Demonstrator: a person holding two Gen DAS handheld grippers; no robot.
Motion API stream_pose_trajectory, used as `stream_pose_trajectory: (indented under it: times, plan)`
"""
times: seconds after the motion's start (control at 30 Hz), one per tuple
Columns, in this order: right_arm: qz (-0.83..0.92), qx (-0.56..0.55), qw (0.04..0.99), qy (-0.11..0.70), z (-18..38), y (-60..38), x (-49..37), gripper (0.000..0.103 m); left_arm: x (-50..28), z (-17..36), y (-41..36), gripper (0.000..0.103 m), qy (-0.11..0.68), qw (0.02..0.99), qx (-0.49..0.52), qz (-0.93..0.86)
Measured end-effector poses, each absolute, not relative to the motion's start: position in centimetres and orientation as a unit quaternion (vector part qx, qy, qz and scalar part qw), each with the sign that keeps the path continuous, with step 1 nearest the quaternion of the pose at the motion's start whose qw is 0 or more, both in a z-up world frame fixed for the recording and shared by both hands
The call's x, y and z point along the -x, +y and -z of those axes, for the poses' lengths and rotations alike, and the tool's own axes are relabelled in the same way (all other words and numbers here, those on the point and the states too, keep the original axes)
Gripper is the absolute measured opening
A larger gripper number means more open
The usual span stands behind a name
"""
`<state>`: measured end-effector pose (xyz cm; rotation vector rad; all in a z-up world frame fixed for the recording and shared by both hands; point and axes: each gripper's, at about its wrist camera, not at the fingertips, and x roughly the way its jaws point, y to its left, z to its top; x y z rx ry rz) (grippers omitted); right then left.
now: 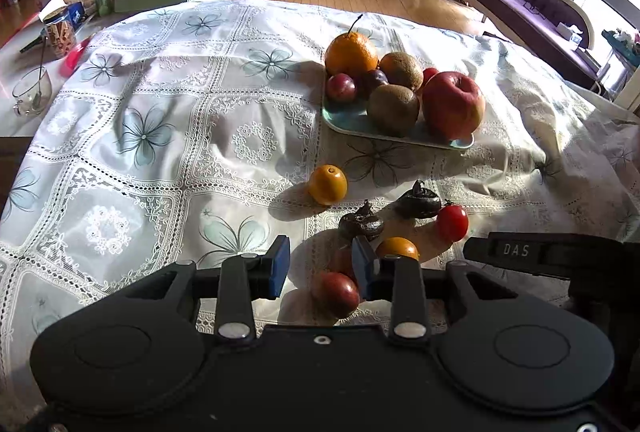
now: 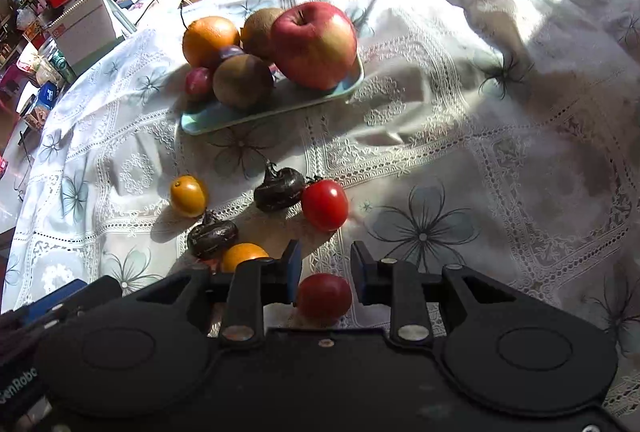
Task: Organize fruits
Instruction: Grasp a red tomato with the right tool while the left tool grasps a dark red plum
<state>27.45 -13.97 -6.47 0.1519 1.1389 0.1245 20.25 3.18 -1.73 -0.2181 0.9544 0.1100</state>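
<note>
on the lace-patterned tablecloth (image 1: 168, 136), a pale green tray (image 1: 348, 120) carries a big orange (image 1: 351, 53), two kiwis (image 1: 394, 109), small plums (image 1: 341, 87) and a red apple (image 1: 453, 105), all packed together. nearer the cameras, loose fruit lies on the cloth: a small orange citrus (image 1: 328, 185), two dark wrinkled fruits (image 1: 418, 202), a cherry tomato (image 1: 452, 223), another small orange fruit (image 1: 397, 248) and a dark red plum (image 1: 337, 294). the left gripper (image 1: 321, 266) has its fingers spread, hanging low with that plum just under its right finger. the right gripper (image 2: 326, 270) is also spread wide, a red plum (image 2: 325, 297) sitting between its fingers, not pinched.
</note>
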Motion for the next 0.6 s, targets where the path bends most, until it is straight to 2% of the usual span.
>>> stream_pose_trajectory:
  times: [0.13, 0.3, 0.47, 0.6]
  plan:
    - [-0.068, -0.084, 0.825, 0.554, 7.7, -14.4, -27.7, 0.031, -21.0, 3.6, 3.4, 0.043, 0.459, 0.882, 0.084, -0.069]
    - [-0.104, -0.106, 0.823, 0.549, 7.4, -14.9, -27.0, 0.034, -20.8, 4.8, 4.3, 0.042, 0.476, 0.872, 0.110, -0.037]
    - [-0.104, -0.079, 0.829, 0.544, 7.5, -14.0, -26.9, 0.041, -20.4, 5.3, 3.9, 0.042, 0.464, 0.881, 0.092, -0.023]
    - [-0.094, -0.032, 0.837, 0.538, 7.6, -12.7, -26.7, 0.042, -20.1, 5.3, 3.7, 0.042, 0.457, 0.885, 0.088, -0.001]
